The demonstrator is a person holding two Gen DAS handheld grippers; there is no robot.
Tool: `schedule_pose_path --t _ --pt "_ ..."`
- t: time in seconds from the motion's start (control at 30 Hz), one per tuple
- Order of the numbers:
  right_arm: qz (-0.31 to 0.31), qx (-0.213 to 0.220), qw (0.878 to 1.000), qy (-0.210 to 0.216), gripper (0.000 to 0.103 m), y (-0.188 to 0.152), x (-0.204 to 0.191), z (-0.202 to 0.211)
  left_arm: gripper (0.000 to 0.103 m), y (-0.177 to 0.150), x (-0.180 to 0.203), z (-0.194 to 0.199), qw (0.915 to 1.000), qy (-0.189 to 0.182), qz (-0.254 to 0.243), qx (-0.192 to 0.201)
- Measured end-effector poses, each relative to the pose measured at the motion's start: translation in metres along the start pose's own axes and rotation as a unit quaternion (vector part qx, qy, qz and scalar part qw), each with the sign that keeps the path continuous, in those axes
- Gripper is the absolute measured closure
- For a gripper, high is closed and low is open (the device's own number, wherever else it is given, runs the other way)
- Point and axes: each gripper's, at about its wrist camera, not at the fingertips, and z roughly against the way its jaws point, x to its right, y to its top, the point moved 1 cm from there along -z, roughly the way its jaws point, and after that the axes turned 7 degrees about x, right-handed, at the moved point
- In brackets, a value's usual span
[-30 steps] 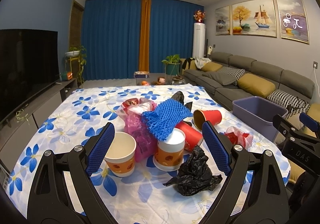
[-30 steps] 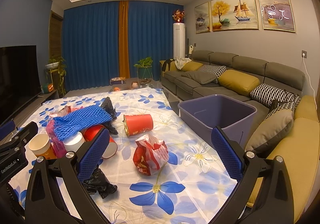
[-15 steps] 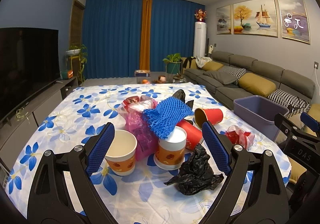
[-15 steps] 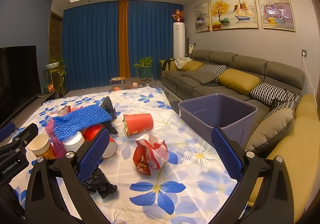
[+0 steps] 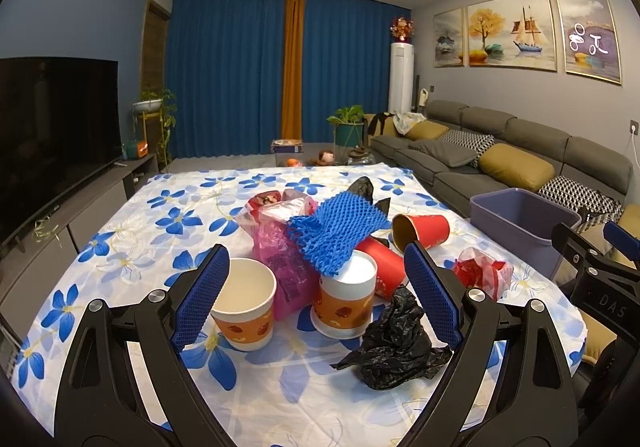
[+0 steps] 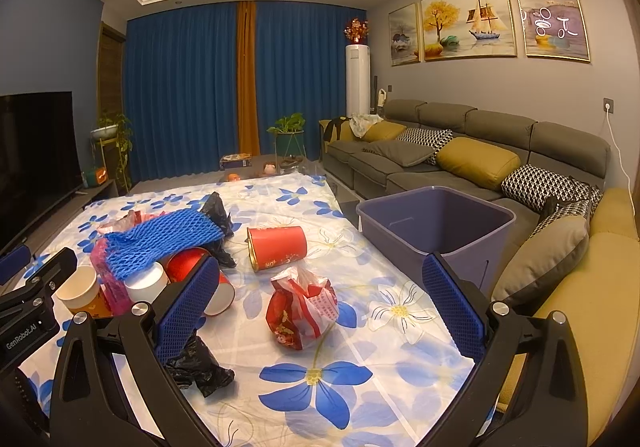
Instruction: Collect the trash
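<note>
1. The left gripper (image 5: 316,291) hangs over the near edge of the worktop (image 5: 120,247), which wears a white cloth printed with blue flowers; its blue-padded fingers (image 5: 200,295) are spread wide and hold nothing.
2. The right gripper (image 6: 320,303) is likewise released, its fingers (image 6: 452,303) wide apart and empty, over the right side of the worktop.
3. The trash lies in a loose heap mid-worktop: an upright open paper cup (image 5: 244,307), a second paper cup (image 5: 346,297) turned upside down just beside it, and a pink plastic bag (image 5: 280,263) between and behind them.
4. A blue foam net (image 5: 336,231) drapes over the pink bag and the inverted cup.
5. A red cup (image 6: 276,247) lies on its side behind the heap; another red cup (image 5: 380,267) lies tipped under the net.
6. A crumpled black bag (image 5: 396,347) rests nearest the left gripper, and a knotted red-and-white bag (image 6: 302,311) sits apart between the right fingers.
7. A purple bin (image 6: 436,223) stands at the worktop's right edge, beside the grey sofa (image 6: 460,151).
</note>
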Motion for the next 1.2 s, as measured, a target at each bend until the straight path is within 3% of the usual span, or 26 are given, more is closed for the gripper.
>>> schedule_pose_path --t 0.93,1.2 --pt "0.001 -0.005 1.000 0.015 0.005 -0.006 -0.003 -0.007 0.016 -0.008 -0.012 -0.005 0.9998 0.003 0.017 0.001" --pt "0.007 -0.011 0.999 0.035 0.009 -0.013 -0.012 -0.011 0.016 -0.015 -0.033 -0.002 0.9994 0.028 0.018 0.000"
